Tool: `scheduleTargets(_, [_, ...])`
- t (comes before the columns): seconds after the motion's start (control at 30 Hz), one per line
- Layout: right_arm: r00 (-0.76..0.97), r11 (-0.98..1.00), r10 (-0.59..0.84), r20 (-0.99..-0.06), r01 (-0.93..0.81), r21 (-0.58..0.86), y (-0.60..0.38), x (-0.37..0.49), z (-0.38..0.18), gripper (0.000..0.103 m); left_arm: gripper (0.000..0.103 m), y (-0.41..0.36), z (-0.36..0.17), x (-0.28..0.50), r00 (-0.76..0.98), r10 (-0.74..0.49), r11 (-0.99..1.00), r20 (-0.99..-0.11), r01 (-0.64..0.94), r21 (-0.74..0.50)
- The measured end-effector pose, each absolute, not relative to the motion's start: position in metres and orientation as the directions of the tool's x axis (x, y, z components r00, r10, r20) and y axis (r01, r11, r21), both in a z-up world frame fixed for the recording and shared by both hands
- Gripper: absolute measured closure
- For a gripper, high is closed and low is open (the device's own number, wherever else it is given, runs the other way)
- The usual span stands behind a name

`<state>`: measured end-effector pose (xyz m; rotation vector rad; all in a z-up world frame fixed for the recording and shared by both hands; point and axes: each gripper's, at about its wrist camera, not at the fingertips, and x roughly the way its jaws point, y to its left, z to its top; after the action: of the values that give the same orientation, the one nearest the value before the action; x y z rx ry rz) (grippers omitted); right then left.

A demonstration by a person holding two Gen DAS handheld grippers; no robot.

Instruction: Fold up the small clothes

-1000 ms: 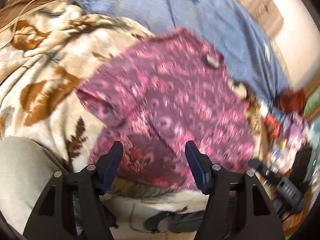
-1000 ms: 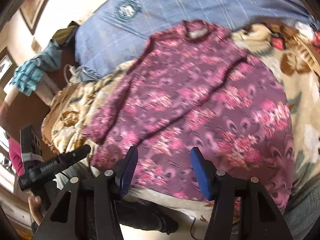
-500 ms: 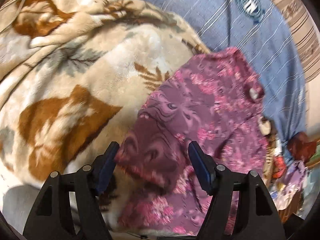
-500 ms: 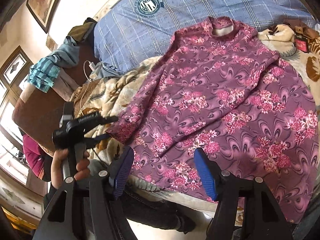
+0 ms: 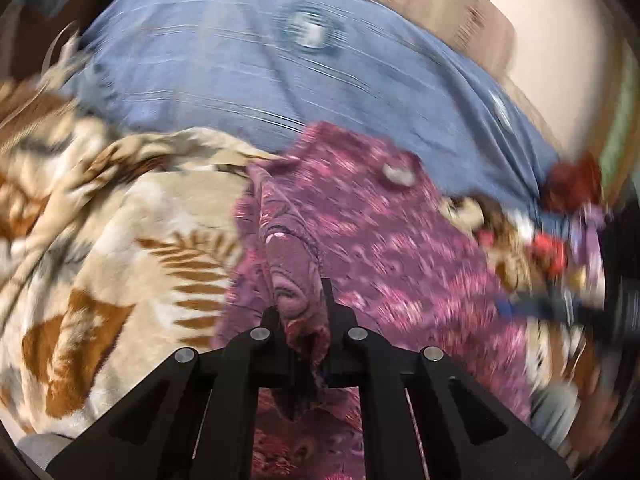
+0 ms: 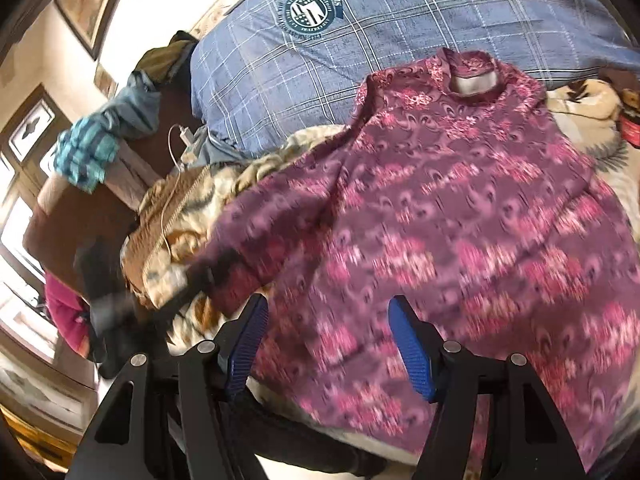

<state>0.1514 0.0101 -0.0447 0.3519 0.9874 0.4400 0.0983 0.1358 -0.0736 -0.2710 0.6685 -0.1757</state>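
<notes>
Lying spread on the cream and brown leaf-patterned fleece blanket (image 6: 188,216), the purple floral-print long-sleeved top (image 6: 460,216) runs lengthwise from its collar, which points at the blue checked pillow (image 6: 400,28), to the hem nearest the cameras. The left gripper (image 5: 303,308) has its jaws pressed together, pinching a sleeve of the top (image 5: 292,264); half a second ago they were spread around it. The right gripper (image 6: 328,340) hovers with jaws spread over the hem. Only the right view shows the pillow's round crest (image 6: 312,10) sharply and the sleeve lifted off the blanket.
</notes>
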Motion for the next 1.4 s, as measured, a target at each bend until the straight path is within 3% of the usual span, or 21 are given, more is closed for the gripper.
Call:
scheduleTargets(0.17, [0.429,0.878,0.478,-0.766,-0.24,0.414,0.033,0.209,-0.043,0.037,0.097,0.11,-0.091,0.108,0.682,-0.304,0.948,-0.665,0.15,-0.279])
scheduleTargets(0.33, [0.358,0.895,0.431,-0.828,-0.289,0.34,0.067,0.25,-0.058,0.038,0.097,0.109,-0.09,0.106,0.672,-0.328,0.94,-0.664,0.161,-0.301])
scheduleTargets(0.73, [0.229,0.843,0.402,-0.887,-0.471,0.261,0.137,0.274,-0.085,0.056,0.097,0.106,-0.094,0.113,0.65,-0.346,0.934,-0.677,0.17,-0.315])
scheduleTargets(0.77, [0.209,0.84,0.397,-0.894,-0.476,0.261,0.141,0.277,-0.09,0.059,0.097,0.105,-0.095,0.113,0.647,-0.348,0.934,-0.678,0.174,-0.314])
scheduleTargets(0.83, [0.184,0.841,0.387,-0.904,-0.474,0.263,0.144,0.285,-0.099,0.081,0.097,0.105,-0.094,0.112,0.651,-0.349,0.934,-0.674,0.179,-0.31])
scheduleTargets(0.87, [0.165,0.84,0.381,-0.91,-0.474,0.265,0.144,0.289,-0.105,0.1,0.097,0.105,-0.093,0.111,0.654,-0.349,0.934,-0.671,0.18,-0.31])
scheduleTargets(1.07, [0.185,0.825,0.482,-0.856,-0.426,0.372,0.115,0.295,-0.083,0.101,0.097,0.094,-0.075,0.104,0.685,-0.331,0.943,-0.649,0.207,-0.262])
scheduleTargets(1.23, [0.262,0.833,0.514,-0.817,-0.381,0.402,0.056,0.278,-0.051,0.101,0.097,0.046,-0.047,0.097,0.653,-0.429,0.903,-0.625,0.328,-0.277])
scheduleTargets(1.4, [0.307,0.875,0.475,-0.825,-0.268,0.404,-0.025,0.259,-0.075,0.101,0.096,-0.023,-0.08,0.11,0.533,-0.486,0.863,-0.693,0.415,-0.286])
